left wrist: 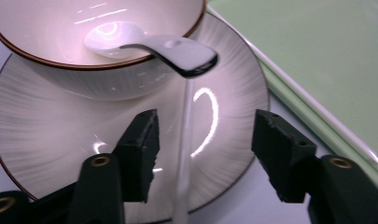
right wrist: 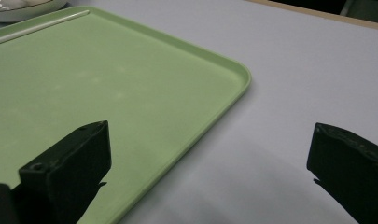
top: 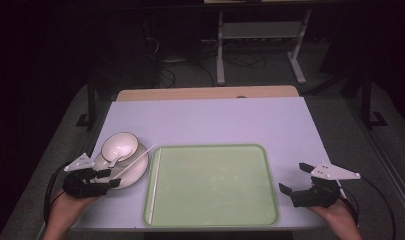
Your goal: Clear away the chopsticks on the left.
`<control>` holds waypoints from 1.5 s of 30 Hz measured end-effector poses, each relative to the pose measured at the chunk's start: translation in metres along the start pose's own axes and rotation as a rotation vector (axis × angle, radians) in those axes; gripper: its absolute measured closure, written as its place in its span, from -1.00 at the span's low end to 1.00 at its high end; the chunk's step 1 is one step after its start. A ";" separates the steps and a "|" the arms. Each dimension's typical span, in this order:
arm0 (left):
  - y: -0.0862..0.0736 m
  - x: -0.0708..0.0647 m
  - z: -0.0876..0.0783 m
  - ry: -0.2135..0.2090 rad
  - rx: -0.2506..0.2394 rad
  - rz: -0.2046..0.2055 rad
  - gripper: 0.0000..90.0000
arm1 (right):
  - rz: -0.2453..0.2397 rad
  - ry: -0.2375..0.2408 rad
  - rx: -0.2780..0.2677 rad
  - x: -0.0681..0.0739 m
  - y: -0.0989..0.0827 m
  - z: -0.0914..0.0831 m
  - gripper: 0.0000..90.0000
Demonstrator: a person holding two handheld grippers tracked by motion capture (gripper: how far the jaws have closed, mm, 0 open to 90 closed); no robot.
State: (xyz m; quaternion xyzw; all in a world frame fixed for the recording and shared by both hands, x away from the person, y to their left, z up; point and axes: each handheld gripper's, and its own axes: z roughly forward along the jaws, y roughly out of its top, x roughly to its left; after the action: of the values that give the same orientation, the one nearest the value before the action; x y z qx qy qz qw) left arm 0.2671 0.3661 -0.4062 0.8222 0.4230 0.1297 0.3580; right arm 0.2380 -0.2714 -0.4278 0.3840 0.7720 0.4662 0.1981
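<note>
A white plate (top: 136, 172) at the table's left carries a white bowl (top: 121, 144) with a white spoon (top: 113, 160) in it. A white chopstick (top: 138, 158) lies slanted across the plate. My left gripper (top: 109, 179) is at the plate's near edge. In the left gripper view its jaws (left wrist: 206, 120) stand on either side of the chopstick (left wrist: 186, 140) without touching it, above the plate (left wrist: 51, 140), with the bowl (left wrist: 46, 37) and spoon (left wrist: 177, 51) just beyond. My right gripper (top: 292, 177) is open and empty to the right of the green tray (top: 210, 187).
A second white chopstick (top: 155, 185) lies along the tray's left side, also visible from the right gripper (right wrist: 37, 28). My right gripper (right wrist: 210, 135) hovers over the tray's corner (right wrist: 233, 74) and the pale table (right wrist: 294, 70). The floor beyond is dark, with a metal stand.
</note>
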 end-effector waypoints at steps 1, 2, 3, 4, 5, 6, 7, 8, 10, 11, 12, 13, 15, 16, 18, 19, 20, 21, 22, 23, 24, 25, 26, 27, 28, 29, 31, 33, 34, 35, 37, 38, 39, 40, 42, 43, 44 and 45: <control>0.000 0.001 0.002 0.006 0.005 0.002 0.03 | 0.002 0.000 0.001 0.000 0.000 0.000 -1.00; 0.001 0.002 0.004 0.012 0.009 0.003 0.06 | 0.002 0.000 0.001 0.000 0.000 0.000 -1.00; 0.001 0.003 0.007 0.016 0.012 0.004 0.09 | 0.002 0.001 0.002 0.000 0.000 0.000 -1.00; 0.002 0.004 0.009 0.020 0.018 0.005 0.14 | 0.002 0.001 0.002 0.000 0.000 0.000 -1.00; 0.002 0.004 0.010 0.025 0.023 0.004 0.16 | 0.002 0.001 0.002 0.000 0.000 0.000 -1.00; 0.002 0.005 0.012 0.025 0.027 0.003 0.20 | 0.003 0.001 0.002 0.000 0.000 0.000 -1.00; 0.002 0.005 0.013 0.025 0.030 0.003 0.22 | 0.003 0.001 0.002 0.000 0.000 0.000 -1.00; 0.002 0.006 0.015 0.028 0.030 0.002 0.24 | 0.004 0.001 0.002 0.000 0.000 0.000 -1.00; 0.002 0.006 0.017 0.028 0.035 0.001 0.30 | 0.005 0.001 0.003 0.000 0.000 0.001 -1.00; 0.002 0.006 0.018 0.027 0.039 -0.001 0.31 | 0.004 0.001 0.003 0.000 0.000 0.001 -1.00; 0.002 0.006 0.020 0.028 0.043 -0.003 0.34 | 0.004 0.002 0.002 0.000 0.000 0.001 -1.00; 0.002 0.007 0.021 0.026 0.045 -0.003 0.37 | 0.004 0.002 0.003 0.000 0.000 0.001 -1.00; 0.002 0.007 0.023 0.026 0.052 -0.004 0.41 | 0.003 0.002 0.004 0.000 0.000 0.001 -1.00; 0.002 0.007 0.024 0.028 0.057 -0.003 0.44 | 0.004 0.002 0.003 0.000 0.000 0.001 -1.00; 0.002 0.007 0.025 0.026 0.058 -0.007 0.49 | 0.004 0.002 0.003 0.000 0.000 0.001 -1.00; 0.002 0.007 0.025 0.029 0.059 -0.007 0.50 | 0.004 0.002 0.003 0.000 0.000 0.001 -1.00; 0.002 0.007 0.025 0.032 0.061 -0.005 0.51 | 0.004 0.001 0.003 0.000 0.000 0.001 -1.00; 0.002 0.007 0.026 0.033 0.062 -0.002 0.52 | 0.003 0.001 0.004 0.000 -0.001 0.001 -1.00; 0.002 0.007 0.027 0.035 0.067 -0.001 0.53 | 0.004 0.001 0.004 0.000 -0.001 0.001 -1.00; 0.002 0.007 0.027 0.035 0.070 0.000 0.54 | 0.004 0.001 0.004 0.000 -0.001 0.001 -1.00; 0.002 0.007 0.028 0.034 0.071 0.001 0.55 | 0.004 0.001 0.003 0.000 0.000 0.001 -1.00; 0.002 0.006 0.028 0.034 0.072 0.002 0.56 | 0.004 0.001 0.003 0.000 -0.001 0.001 -1.00; 0.002 0.006 0.028 0.033 0.075 0.002 0.59 | 0.004 0.000 0.003 0.000 -0.001 0.001 -1.00; 0.002 0.006 0.029 0.033 0.074 0.004 0.61 | 0.004 0.000 0.004 0.000 -0.001 0.001 -1.00; 0.003 0.005 0.029 0.033 0.076 0.005 0.65 | 0.004 0.000 0.004 -0.001 -0.001 0.001 -1.00; 0.003 0.005 0.029 0.032 0.077 0.006 0.67 | 0.004 0.000 0.004 -0.001 -0.001 0.001 -1.00; 0.003 0.005 0.030 0.030 0.077 0.008 0.73 | 0.004 0.000 0.004 -0.001 -0.001 0.001 -1.00; 0.002 0.004 0.030 0.026 0.077 0.008 0.79 | 0.003 0.000 0.004 -0.001 -0.001 0.001 -1.00; 0.002 0.005 0.030 0.023 0.077 0.008 0.79 | 0.005 0.000 0.005 -0.001 -0.001 0.001 -1.00; 0.002 0.005 0.030 0.017 0.077 0.007 0.80 | 0.005 0.000 0.005 -0.001 -0.001 0.001 -1.00; 0.002 0.005 0.030 0.009 0.078 0.009 0.82 | 0.004 0.000 0.005 -0.001 -0.001 0.001 -1.00; 0.002 0.004 0.030 0.003 0.077 0.008 0.83 | 0.004 -0.001 0.006 -0.001 -0.001 0.001 -1.00; 0.002 0.004 0.030 0.000 0.077 0.009 0.84 | 0.004 -0.001 0.006 -0.001 -0.001 0.001 -1.00; 0.002 0.003 0.030 0.003 0.078 0.011 0.84 | 0.004 -0.001 0.006 -0.001 -0.001 0.001 -1.00; 0.002 0.003 0.029 0.000 0.077 0.012 0.85 | 0.004 -0.001 0.004 -0.001 -0.001 0.001 -1.00; 0.002 0.003 0.029 0.000 0.074 0.013 0.85 | 0.003 -0.002 0.005 -0.001 -0.001 0.000 -1.00; 0.002 0.002 0.028 -0.005 0.068 0.009 0.85 | 0.002 -0.002 0.005 -0.001 -0.001 0.000 -1.00; 0.003 0.002 0.027 -0.009 0.065 0.008 0.85 | 0.003 -0.001 0.004 -0.001 -0.001 0.000 -1.00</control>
State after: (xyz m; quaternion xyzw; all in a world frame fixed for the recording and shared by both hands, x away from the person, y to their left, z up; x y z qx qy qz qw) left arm 0.2839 0.3542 -0.4236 0.8356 0.4221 0.1136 0.3327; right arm 0.2386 -0.2721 -0.4285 0.3860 0.7722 0.4646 0.1971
